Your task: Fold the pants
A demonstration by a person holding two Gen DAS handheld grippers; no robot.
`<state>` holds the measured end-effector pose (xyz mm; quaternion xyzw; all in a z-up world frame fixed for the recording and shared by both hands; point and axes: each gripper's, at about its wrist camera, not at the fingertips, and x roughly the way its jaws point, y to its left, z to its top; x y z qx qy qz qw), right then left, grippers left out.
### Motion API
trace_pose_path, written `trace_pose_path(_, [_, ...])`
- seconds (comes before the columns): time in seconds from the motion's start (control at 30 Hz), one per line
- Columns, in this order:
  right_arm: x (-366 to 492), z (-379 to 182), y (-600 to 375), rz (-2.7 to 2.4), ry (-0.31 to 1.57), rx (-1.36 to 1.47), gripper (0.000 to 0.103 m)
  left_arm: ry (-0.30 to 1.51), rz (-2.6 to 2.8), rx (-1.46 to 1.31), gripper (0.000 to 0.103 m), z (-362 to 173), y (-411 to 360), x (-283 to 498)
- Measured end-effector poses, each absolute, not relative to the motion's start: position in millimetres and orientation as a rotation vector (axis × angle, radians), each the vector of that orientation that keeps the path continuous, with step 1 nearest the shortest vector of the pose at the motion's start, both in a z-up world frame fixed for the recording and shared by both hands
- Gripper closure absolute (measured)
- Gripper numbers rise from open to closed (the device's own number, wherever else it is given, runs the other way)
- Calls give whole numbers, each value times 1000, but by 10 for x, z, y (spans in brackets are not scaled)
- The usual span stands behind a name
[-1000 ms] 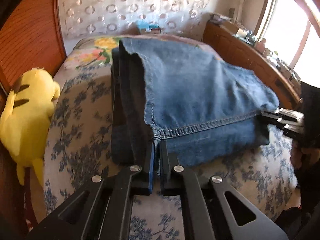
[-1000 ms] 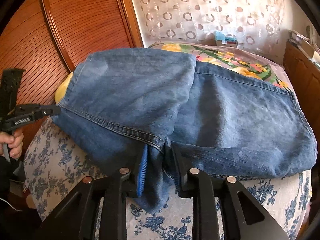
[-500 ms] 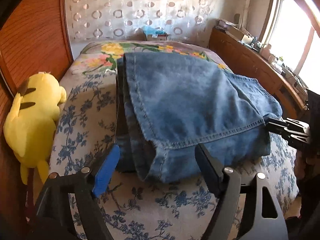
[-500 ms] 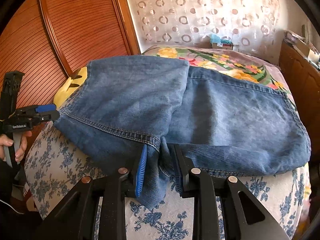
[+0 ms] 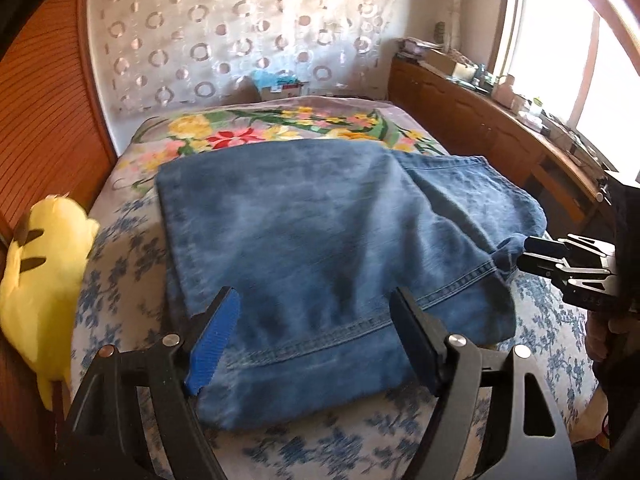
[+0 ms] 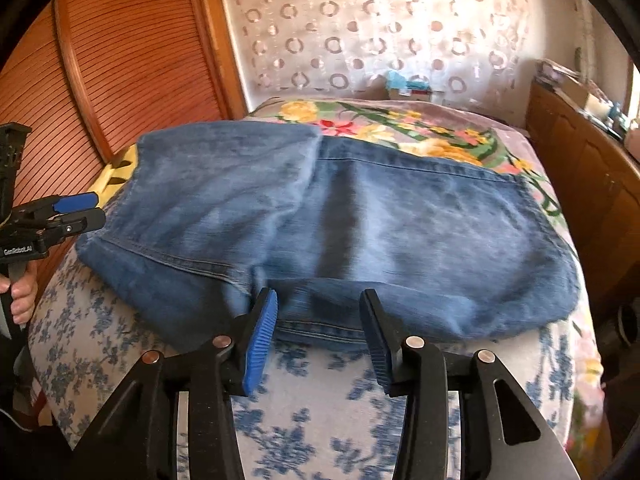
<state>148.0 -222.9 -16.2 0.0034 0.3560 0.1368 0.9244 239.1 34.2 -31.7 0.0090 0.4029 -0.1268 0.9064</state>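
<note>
the blue jeans (image 5: 320, 248) lie folded on the flower-print bedspread (image 5: 120, 264), a wide flat bundle across the middle of the bed, with a stitched hem running along the near edge in both views.

the left gripper (image 5: 316, 340) hangs over the near edge of the denim with its jaws wide apart — nothing between them but the cloth lying below. its blue pad (image 5: 214, 344) is on the left finger, the other finger is black.

the right gripper (image 6: 318, 338) sits at the near edge of the jeans (image 6: 340, 232) on the other side, jaws also spread and holding nothing; the hem lies just beyond its fingertips. in the left wrist view it shows at the right edge of the pants, just beside a bunched corner of denim — from there i cannot tell whether it touches the cloth.

a yellow plush toy (image 5: 40, 272) lies on the left of the bed against the ribbed wooden panel (image 6: 120, 60). a wooden sideboard (image 5: 500, 136) with clutter runs along the window side.
</note>
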Motion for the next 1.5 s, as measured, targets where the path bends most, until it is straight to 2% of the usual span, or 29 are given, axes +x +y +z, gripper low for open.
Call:
trace_pose_path(0.1, [1475, -194, -2358, 246, 736, 16, 54, 835, -282, 32, 25, -328, 203, 2473])
trace_pose_path(0.47, [1503, -251, -2913, 138, 733, 77, 54, 868, -344, 75, 25, -397, -229, 2672])
trace_pose_path(0.6, [1525, -298, -3125, 98, 730, 104, 42, 879, -370, 92, 25, -419, -401, 2724])
trace_pose_path(1.13, [1637, -386, -3524, -36, 740, 158, 42, 950, -414, 118, 25, -691, -709, 2813])
trace_pose_path(1.5, [1788, -449, -3599, -71, 758, 211, 42, 926, -402, 146, 23, -789, -762, 2781])
